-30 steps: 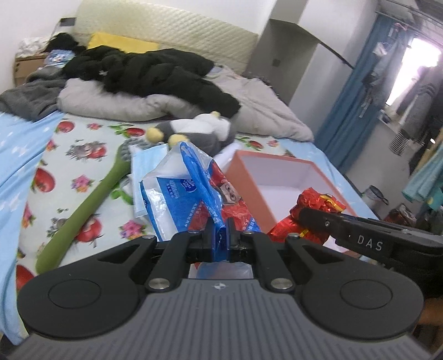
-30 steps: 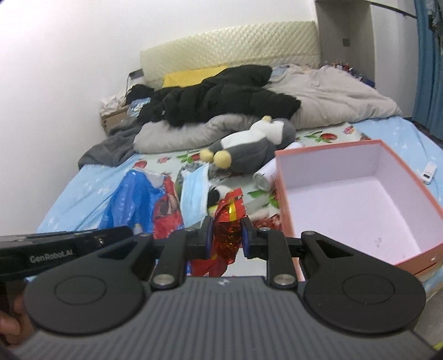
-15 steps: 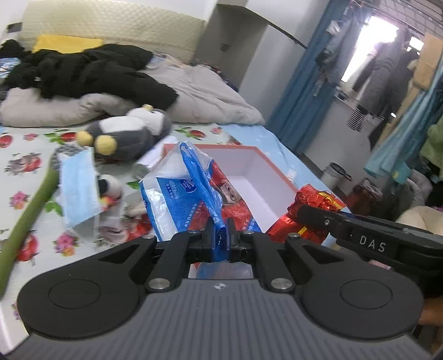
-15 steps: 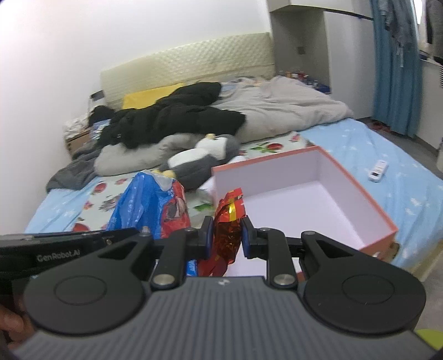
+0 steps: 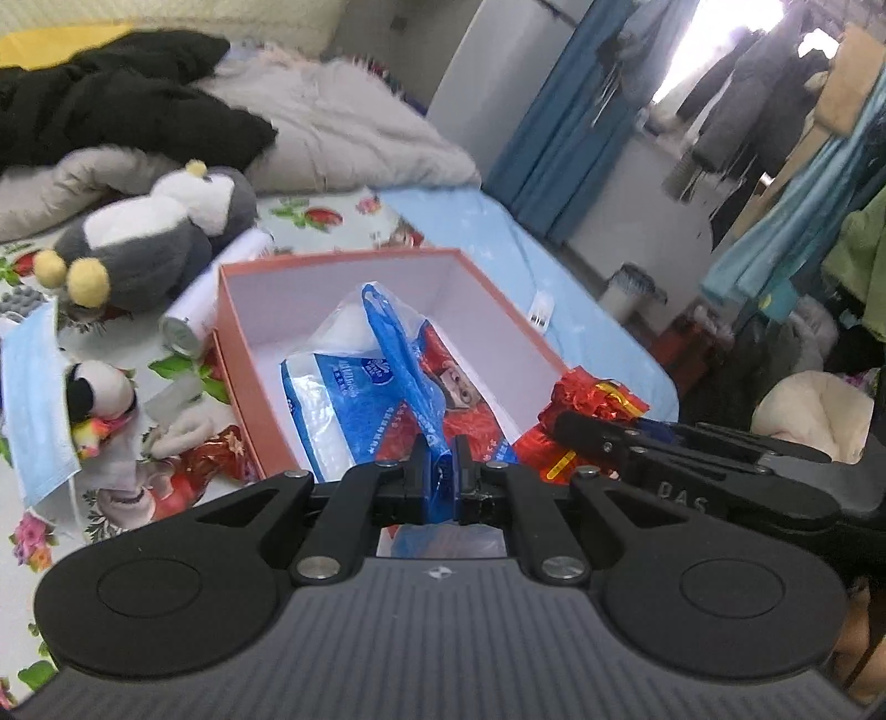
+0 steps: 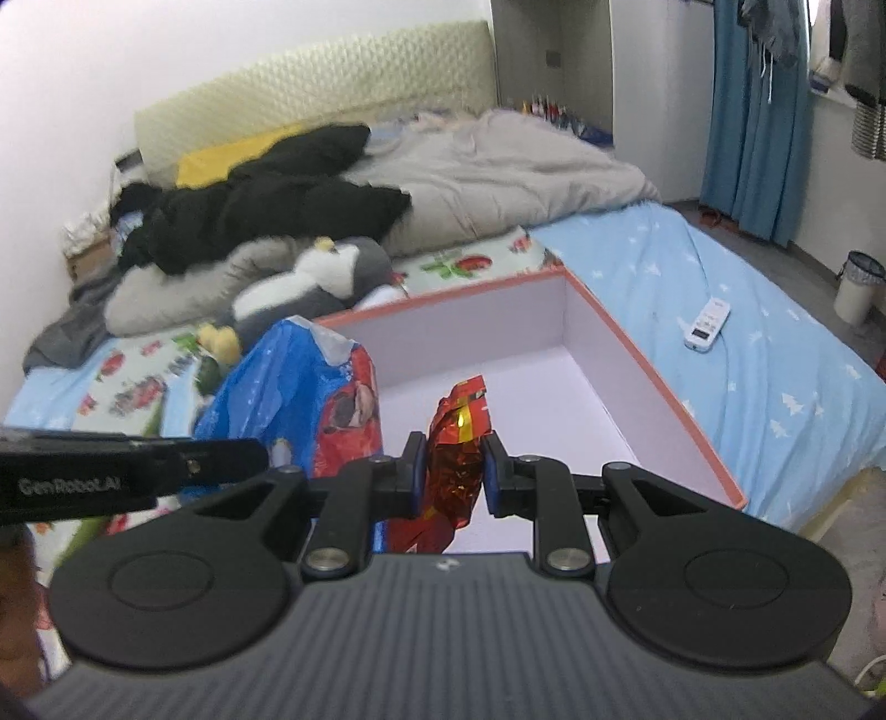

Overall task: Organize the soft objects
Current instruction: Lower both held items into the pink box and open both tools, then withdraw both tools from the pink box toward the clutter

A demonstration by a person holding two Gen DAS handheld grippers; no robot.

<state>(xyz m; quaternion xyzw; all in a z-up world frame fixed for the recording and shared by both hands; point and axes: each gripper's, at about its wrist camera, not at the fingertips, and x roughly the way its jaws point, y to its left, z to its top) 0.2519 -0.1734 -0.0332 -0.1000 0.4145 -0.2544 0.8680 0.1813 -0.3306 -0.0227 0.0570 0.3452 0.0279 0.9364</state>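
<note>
Left gripper (image 5: pixel 438 471): jaws nearly closed, pinching a fold of the blue plastic bag (image 5: pixel 382 387), frame centre, in front of the box.
Right gripper (image 6: pixel 454 471): jaws clamped on the red foil packet (image 6: pixel 457 443), lower centre.
Orange box (image 6: pixel 653 376): open, on the bed, centre-right.
Penguin plush (image 5: pixel 149 232): upper left, just beside the box.

We see a bed (image 6: pixel 720 310) under a pale blue sheet with a quilted cream headboard (image 6: pixel 310 94), white walls (image 6: pixel 166 50), blue curtains (image 6: pixel 758 111) and bright window daylight.

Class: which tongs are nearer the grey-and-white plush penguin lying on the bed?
Left. The left tongs are beside the penguin; the right tongs are farther across the box.
</note>
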